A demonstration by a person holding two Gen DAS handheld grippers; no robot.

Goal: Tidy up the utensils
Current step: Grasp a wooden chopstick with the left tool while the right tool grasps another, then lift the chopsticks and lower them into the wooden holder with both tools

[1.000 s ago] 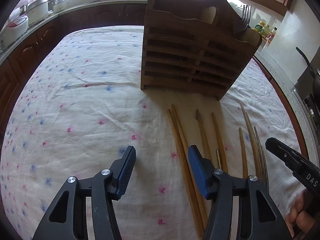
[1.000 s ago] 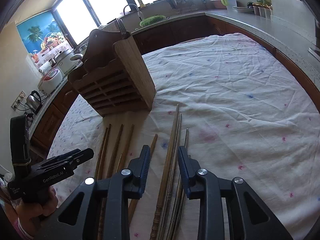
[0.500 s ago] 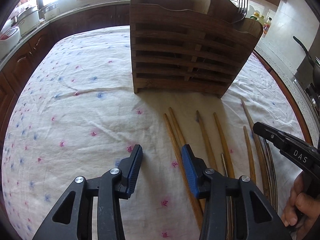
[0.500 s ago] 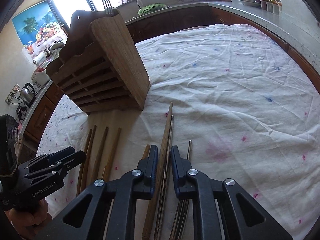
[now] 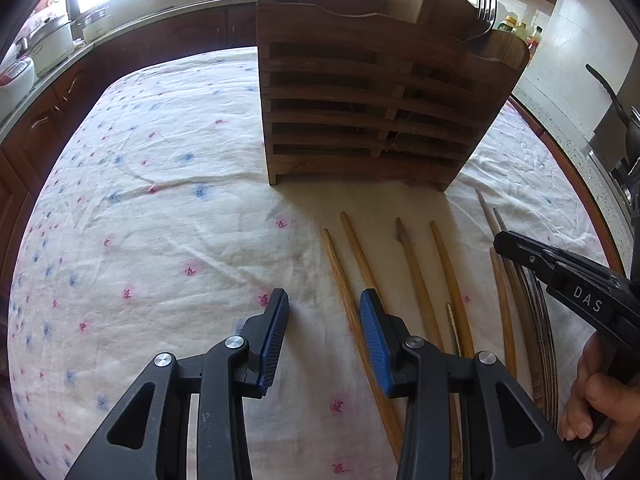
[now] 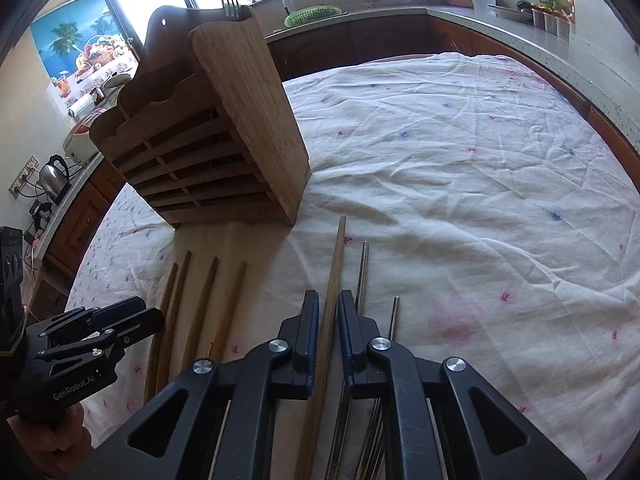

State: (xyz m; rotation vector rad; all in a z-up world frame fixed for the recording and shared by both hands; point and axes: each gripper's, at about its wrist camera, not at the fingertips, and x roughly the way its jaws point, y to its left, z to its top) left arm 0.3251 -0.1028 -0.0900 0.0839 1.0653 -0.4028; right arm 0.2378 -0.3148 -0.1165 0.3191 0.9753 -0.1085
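Right gripper (image 6: 329, 312) seen closing, blue pads nearly on either side of a long brown wooden chopstick (image 6: 334, 264) lying on the white flower-printed tablecloth (image 6: 480, 184), thin steel chopsticks (image 6: 363, 268) just beside to the right. Left gripper (image 5: 324, 312) held partly open over bare cloth, nothing between its jaws, with a row of shorter wooden chopsticks (image 5: 416, 272) just right of it. Slatted brown wooden utensil rack (image 5: 368, 92) stood upright beyond the chopsticks, a steel fork (image 5: 486, 0) poking from its top.
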